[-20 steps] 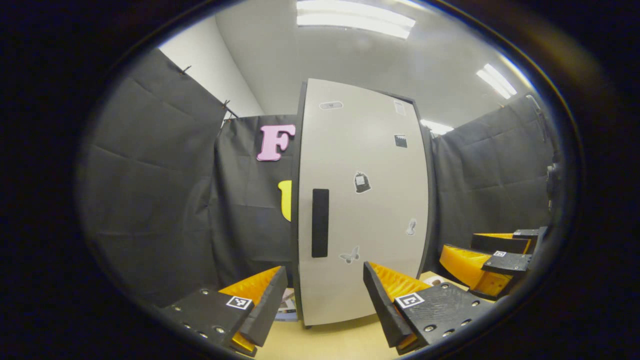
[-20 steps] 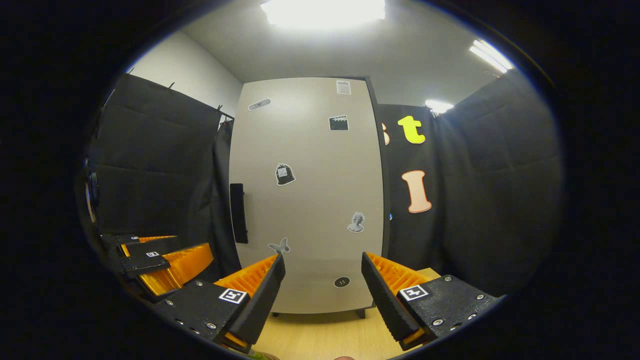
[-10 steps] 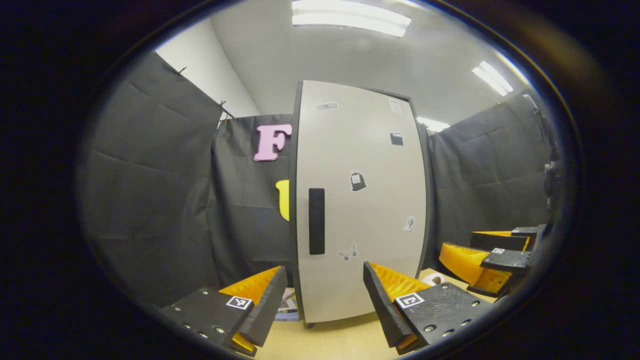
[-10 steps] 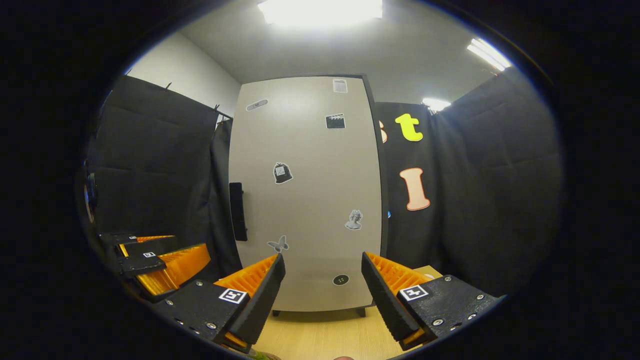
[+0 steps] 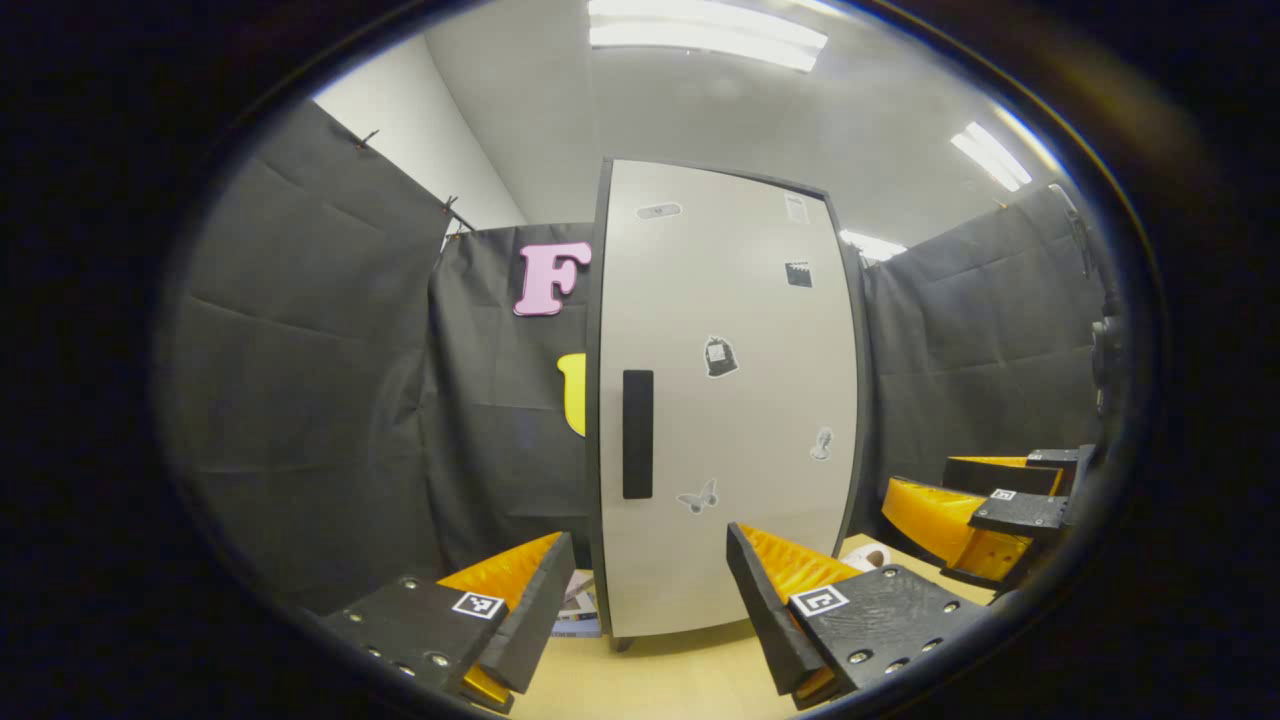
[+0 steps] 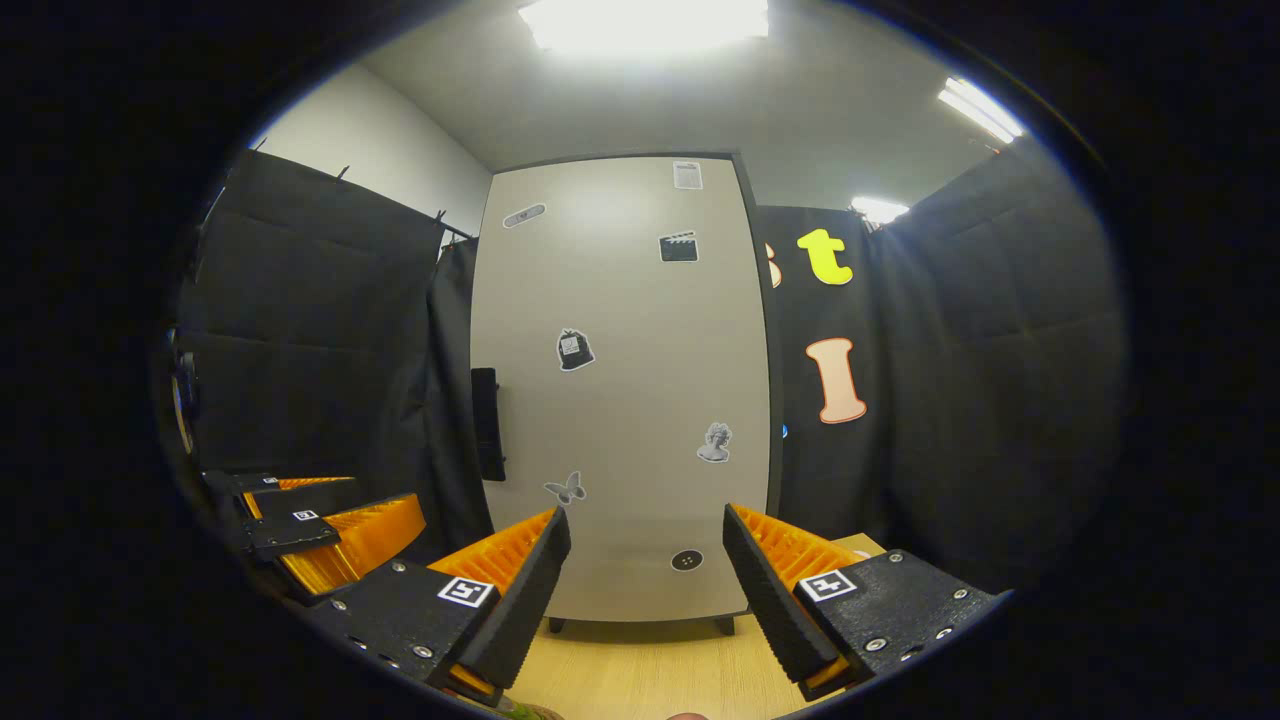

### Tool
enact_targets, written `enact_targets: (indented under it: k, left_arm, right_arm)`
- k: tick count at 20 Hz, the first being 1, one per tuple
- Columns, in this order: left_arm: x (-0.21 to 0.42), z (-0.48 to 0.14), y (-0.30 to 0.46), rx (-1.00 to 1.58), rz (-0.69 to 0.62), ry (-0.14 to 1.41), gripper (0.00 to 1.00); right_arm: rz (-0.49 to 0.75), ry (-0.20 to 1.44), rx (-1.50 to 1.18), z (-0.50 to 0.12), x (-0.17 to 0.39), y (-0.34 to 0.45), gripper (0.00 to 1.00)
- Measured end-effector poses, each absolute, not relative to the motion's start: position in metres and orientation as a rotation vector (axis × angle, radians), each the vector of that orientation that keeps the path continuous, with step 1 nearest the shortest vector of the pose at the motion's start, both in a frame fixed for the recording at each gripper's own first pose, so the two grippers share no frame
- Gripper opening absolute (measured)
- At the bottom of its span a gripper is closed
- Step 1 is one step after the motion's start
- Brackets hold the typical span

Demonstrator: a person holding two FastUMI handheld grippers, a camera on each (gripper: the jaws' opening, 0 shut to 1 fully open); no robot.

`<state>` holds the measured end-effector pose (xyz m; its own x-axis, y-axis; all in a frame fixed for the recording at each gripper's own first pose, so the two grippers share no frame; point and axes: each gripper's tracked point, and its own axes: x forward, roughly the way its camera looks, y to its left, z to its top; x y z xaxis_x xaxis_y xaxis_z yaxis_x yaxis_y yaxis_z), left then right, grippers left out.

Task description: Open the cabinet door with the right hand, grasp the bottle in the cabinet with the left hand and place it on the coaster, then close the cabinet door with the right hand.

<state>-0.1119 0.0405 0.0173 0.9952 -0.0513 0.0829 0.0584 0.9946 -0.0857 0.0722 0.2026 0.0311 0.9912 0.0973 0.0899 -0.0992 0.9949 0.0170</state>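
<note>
Both grippers hang in front of the cabinet (image 6: 620, 390), well short of it and touching nothing. The right gripper (image 6: 645, 580) points straight at the cabinet door (image 5: 725, 400), its two fingers spread wide with only air between them; from the left gripper view it shows low at the right of the cabinet (image 5: 985, 515). The left gripper (image 5: 650, 600) likewise has its fingers parted and empty, aimed at the door's lower half near the handle side; the right gripper view catches it low at the left of the cabinet (image 6: 320, 530).

The cabinet stands upright on short legs on a light wooden table (image 6: 640, 675), its door fully shut, so nothing inside it can be seen, the bottle included. The door is pale grey with a dark frame, a black vertical handle (image 5: 637, 434) along its left edge, and several small stickers scattered over it. Just right of the cabinet's foot, on the table, a small pale round thing (image 5: 868, 555) peeks out; what it is I cannot tell.
</note>
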Motion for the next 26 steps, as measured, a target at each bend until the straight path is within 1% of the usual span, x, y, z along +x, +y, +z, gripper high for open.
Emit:
enact_targets:
  k: [7,8,9,19,23,26]
  left_arm:
    - [-0.108,0.019,0.038,-0.097,-0.064,-0.081,0.88]
    - [-0.106,0.019,0.037,-0.096,-0.064,-0.08,0.87]
    - [-0.105,0.02,0.037,-0.098,-0.067,-0.082,0.88]
    - [-0.101,0.021,0.044,-0.106,-0.073,-0.091,0.88]
    - [-0.101,0.012,0.042,-0.122,-0.095,-0.08,0.88]
    - [-0.107,0.013,0.04,-0.144,-0.114,-0.102,0.88]
  right_arm:
    - [0.089,-0.097,0.018,0.033,0.073,0.201,0.95]
    - [0.086,-0.101,0.016,0.034,0.073,0.2,0.91]
    - [0.086,-0.106,0.015,0.035,0.075,0.2,0.95]
    - [0.09,-0.126,0.01,0.041,0.084,0.204,0.95]
    - [0.094,-0.114,0.011,0.037,0.084,0.207,0.95]
    - [0.085,-0.116,0.001,0.034,0.08,0.209,0.95]
